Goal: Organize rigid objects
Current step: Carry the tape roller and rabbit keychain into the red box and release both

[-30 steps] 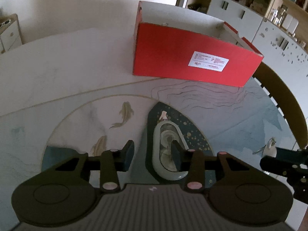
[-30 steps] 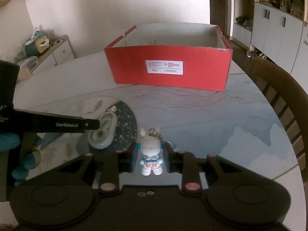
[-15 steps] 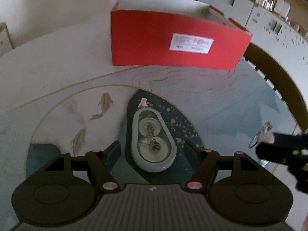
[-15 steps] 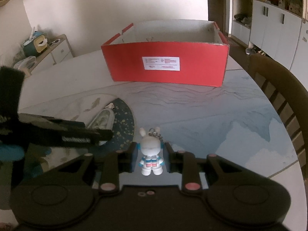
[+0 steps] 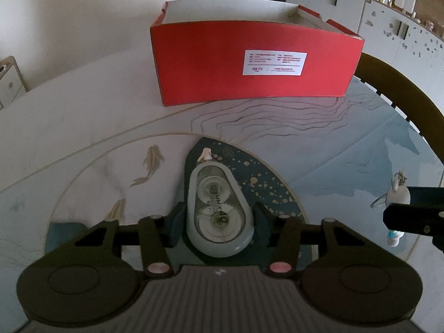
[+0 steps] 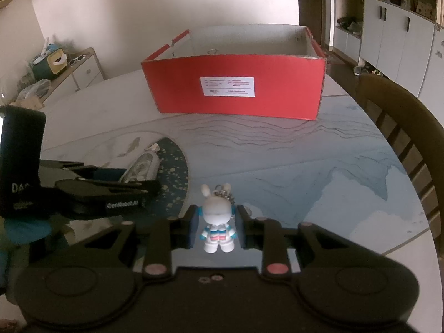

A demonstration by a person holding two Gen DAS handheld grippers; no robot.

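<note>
Left gripper (image 5: 219, 219): the fingers bracket the wide rear end of a correction tape dispenser (image 5: 217, 211) that lies flat on the table (image 5: 83, 127). Both pads sit against or just beside its sides; firm contact cannot be confirmed. The dispenser's tip points far, toward the box.

Right gripper (image 6: 217, 226): the fingers are closed onto a white rabbit figurine keychain (image 6: 217, 222), pads pressing its sides. The figurine stands upright, its key ring behind the head. In the right wrist view, the left gripper (image 6: 151, 187) lies to the left, with the dispenser (image 6: 141, 168) between its fingers.

Table: round, with a printed pattern of fish, a dark speckled patch and blue wave lines.

Far centre: an open red cardboard box (image 5: 249, 63) with a white label on its near wall stands on the table. A wooden chair back (image 6: 402, 116) rises at the table's right edge.
</note>
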